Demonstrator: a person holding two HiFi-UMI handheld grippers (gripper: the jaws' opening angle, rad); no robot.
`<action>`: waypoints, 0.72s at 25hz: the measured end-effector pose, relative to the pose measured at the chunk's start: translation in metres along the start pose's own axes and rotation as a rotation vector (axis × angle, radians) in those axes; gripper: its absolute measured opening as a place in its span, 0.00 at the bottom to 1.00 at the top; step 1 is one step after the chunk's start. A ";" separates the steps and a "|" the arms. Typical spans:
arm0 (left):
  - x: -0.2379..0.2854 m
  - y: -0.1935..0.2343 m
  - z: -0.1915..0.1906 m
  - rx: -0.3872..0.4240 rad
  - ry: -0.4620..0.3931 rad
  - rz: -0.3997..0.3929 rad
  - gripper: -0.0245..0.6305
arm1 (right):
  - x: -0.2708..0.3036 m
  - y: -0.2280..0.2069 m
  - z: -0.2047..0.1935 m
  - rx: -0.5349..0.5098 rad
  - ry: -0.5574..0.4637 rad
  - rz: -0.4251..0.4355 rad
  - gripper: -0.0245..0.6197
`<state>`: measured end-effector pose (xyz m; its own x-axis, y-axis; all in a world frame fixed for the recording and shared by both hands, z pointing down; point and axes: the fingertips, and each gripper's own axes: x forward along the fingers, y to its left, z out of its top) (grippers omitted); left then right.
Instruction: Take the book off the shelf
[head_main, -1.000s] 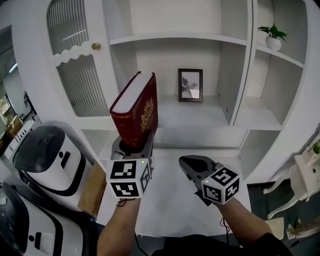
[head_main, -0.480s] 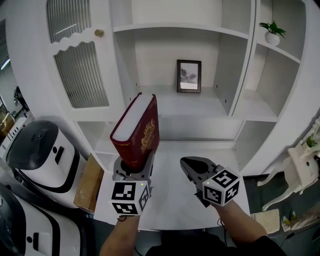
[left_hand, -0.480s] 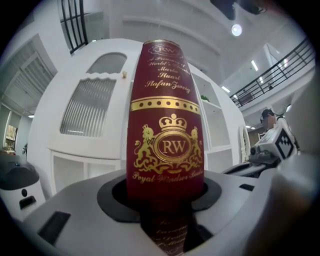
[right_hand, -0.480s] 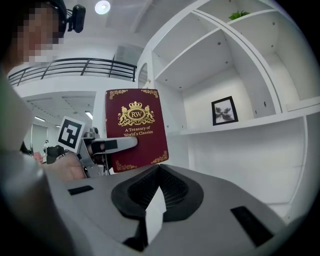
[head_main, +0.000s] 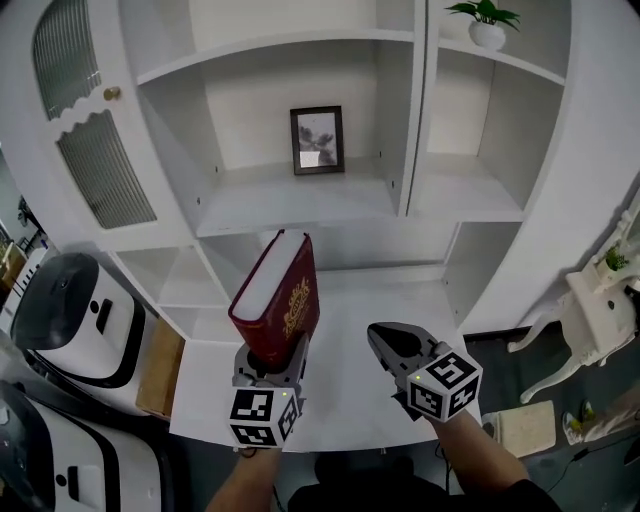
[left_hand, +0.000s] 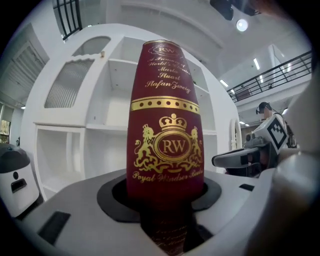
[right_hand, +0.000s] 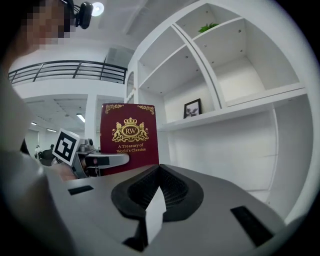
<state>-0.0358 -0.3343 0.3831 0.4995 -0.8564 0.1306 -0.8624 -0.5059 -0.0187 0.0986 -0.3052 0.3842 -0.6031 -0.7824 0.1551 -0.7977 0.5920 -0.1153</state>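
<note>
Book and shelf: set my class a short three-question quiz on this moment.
1. True or false: the book stands on the shelf.
2. The left tongs grip: A nothing; B the book; C a plant.
3. Fill in: at the back of the middle shelf stands a framed ____.

Key: 1 false, it is held up in front of the shelf. 2 B. 3 picture.

Left tool (head_main: 272, 358) full, right tool (head_main: 384, 336) closed
</note>
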 end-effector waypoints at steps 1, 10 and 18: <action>0.005 -0.013 -0.006 -0.005 0.014 -0.009 0.39 | -0.011 -0.010 -0.005 0.008 0.003 -0.009 0.06; 0.043 -0.122 -0.038 -0.061 0.079 -0.054 0.39 | -0.100 -0.083 -0.049 0.069 0.032 -0.034 0.06; 0.055 -0.177 -0.067 -0.135 0.134 -0.031 0.39 | -0.156 -0.121 -0.079 0.099 0.042 -0.021 0.06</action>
<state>0.1391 -0.2846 0.4601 0.5185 -0.8145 0.2601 -0.8544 -0.5057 0.1196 0.2892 -0.2393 0.4514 -0.5871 -0.7847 0.1990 -0.8078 0.5519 -0.2073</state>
